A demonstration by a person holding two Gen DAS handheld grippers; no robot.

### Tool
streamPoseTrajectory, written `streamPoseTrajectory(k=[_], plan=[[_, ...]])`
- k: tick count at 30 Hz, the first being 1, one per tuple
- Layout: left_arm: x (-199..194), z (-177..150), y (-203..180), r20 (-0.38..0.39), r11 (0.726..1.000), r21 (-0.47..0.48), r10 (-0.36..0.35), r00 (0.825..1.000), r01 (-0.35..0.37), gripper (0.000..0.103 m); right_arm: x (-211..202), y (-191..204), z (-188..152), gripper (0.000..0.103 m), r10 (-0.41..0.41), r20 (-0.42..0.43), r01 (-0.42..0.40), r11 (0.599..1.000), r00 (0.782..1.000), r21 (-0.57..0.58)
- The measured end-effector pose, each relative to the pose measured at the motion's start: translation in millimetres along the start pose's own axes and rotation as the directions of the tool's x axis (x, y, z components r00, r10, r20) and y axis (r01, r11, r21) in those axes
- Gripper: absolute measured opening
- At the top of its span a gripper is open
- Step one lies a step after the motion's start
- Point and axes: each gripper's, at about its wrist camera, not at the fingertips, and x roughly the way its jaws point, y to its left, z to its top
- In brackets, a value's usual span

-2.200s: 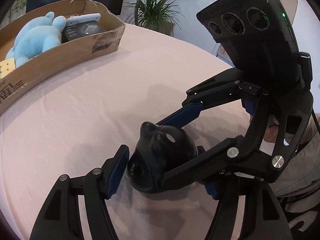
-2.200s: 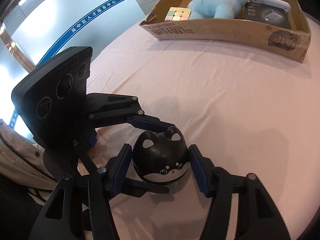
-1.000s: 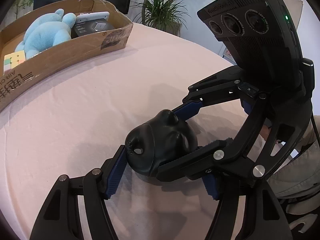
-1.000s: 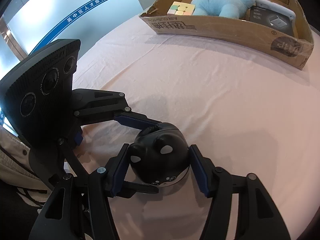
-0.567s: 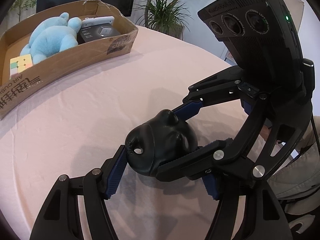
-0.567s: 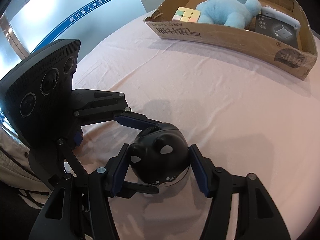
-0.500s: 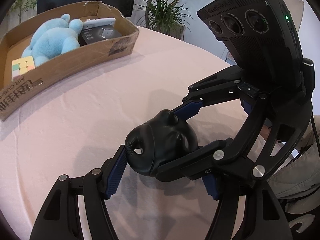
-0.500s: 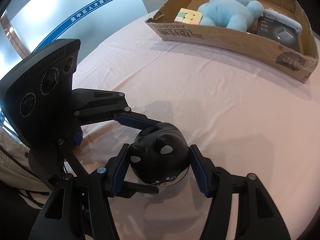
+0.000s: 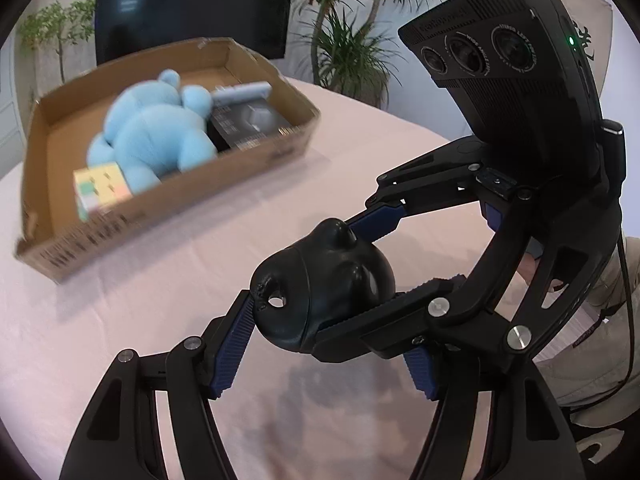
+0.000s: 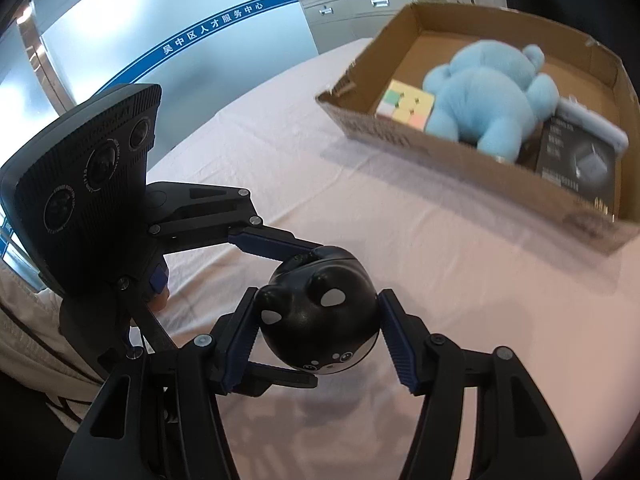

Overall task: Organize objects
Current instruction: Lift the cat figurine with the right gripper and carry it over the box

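Note:
A round black toy animal (image 9: 320, 288) with white spots hangs above the pink tablecloth, held from four sides. My left gripper (image 9: 328, 344) is shut on it, one blue pad (image 9: 236, 340) against its base. My right gripper (image 10: 318, 336) is shut on the same toy (image 10: 320, 312), its pads pressed on both flanks. Each view shows the other gripper crossing in from the side. The toy's shadow lies on the cloth beneath it.
A shallow cardboard box (image 9: 180, 184) stands farther back on the table (image 9: 120, 300). In it lie a blue plush (image 10: 480, 96), a pastel puzzle cube (image 10: 406, 108) and a black carton (image 10: 576, 160). Potted plants (image 9: 352, 52) and a dark screen stand behind. A person's sleeve shows at the right.
Both grippers have risen with the toy and moved toward the box, which now looks larger and nearer. Earlier still, the toy was tipped over in the grip.

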Motion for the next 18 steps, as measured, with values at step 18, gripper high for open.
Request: streamPoseTrajectory(k=[18], plan=[[-42,67,106,0.093,0.991,-0.003,0.137,0.986,-0.137,0.067,27,-9,137,0.057,-0.002,0.076,0.013,0.989,0.997,-0.147]])
